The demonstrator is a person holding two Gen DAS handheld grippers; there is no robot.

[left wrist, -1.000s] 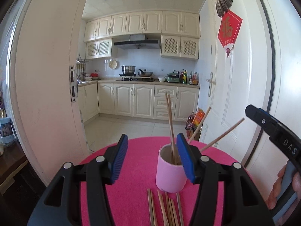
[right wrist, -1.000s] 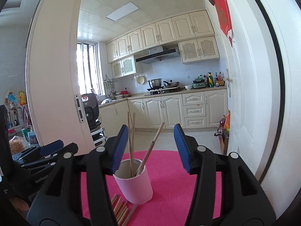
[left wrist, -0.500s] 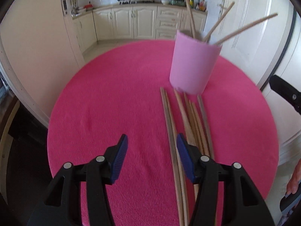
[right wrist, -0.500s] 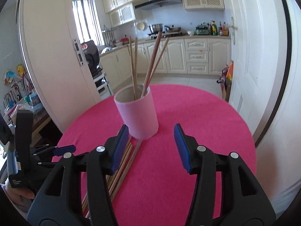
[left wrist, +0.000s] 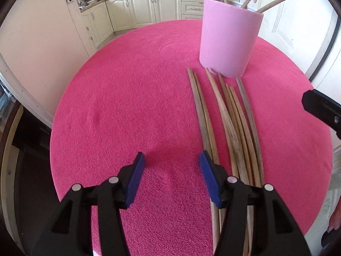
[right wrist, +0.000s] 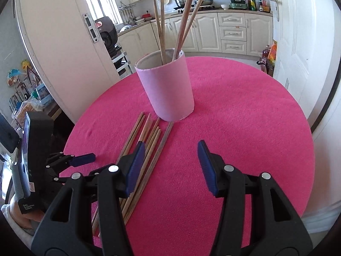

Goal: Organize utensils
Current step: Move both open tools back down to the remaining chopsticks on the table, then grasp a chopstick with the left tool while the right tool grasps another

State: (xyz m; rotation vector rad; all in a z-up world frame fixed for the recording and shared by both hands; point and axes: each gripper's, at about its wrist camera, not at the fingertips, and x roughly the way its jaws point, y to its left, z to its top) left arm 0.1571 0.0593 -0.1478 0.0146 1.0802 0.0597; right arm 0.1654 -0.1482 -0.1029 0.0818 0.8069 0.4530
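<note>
A pink cup (left wrist: 229, 42) (right wrist: 167, 87) stands upright on the round table with the pink cloth (left wrist: 138, 89) (right wrist: 245, 117), and several wooden chopsticks (right wrist: 181, 21) stick up out of it. Several more chopsticks (left wrist: 230, 119) (right wrist: 147, 149) lie side by side on the cloth in front of the cup. My left gripper (left wrist: 171, 170) hangs open above bare cloth, its right finger over the leftmost chopsticks. My right gripper (right wrist: 170, 162) is open too, with nothing between its pads, its left finger above the lying chopsticks. The left gripper (right wrist: 81, 157) also shows at the left of the right wrist view.
A white door (right wrist: 53, 49) stands at the left behind the table, and another white door (right wrist: 298, 42) at the right. Kitchen cabinets (right wrist: 223, 32) run along the back wall. The table's edge drops off on every side.
Both views have tilted down from the kitchen onto the table. Both grippers have come lower over the chopsticks. Their jaws stand as wide as before.
</note>
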